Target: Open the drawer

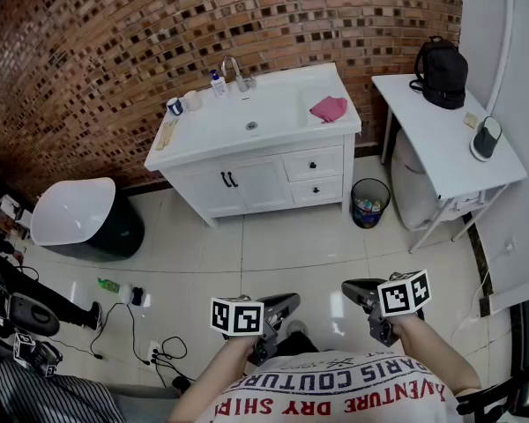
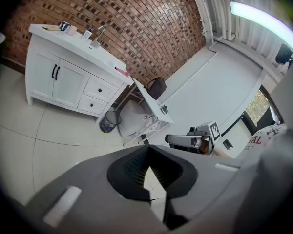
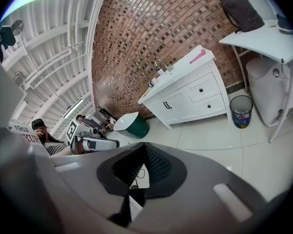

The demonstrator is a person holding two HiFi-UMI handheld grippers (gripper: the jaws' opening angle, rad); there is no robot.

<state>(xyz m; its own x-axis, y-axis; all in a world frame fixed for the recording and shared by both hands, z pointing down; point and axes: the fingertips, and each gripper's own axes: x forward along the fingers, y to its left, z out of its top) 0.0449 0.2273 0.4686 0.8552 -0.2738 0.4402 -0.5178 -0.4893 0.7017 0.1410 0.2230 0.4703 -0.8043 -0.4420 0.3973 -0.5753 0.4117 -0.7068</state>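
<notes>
Well apart from the cabinet, the left gripper and right gripper are both pressed together, empty. Its two closed drawers are at its right side; only the head view shows its basin.

Left gripper, right gripper side by side, fingers closed, empty, angled downward
</notes>
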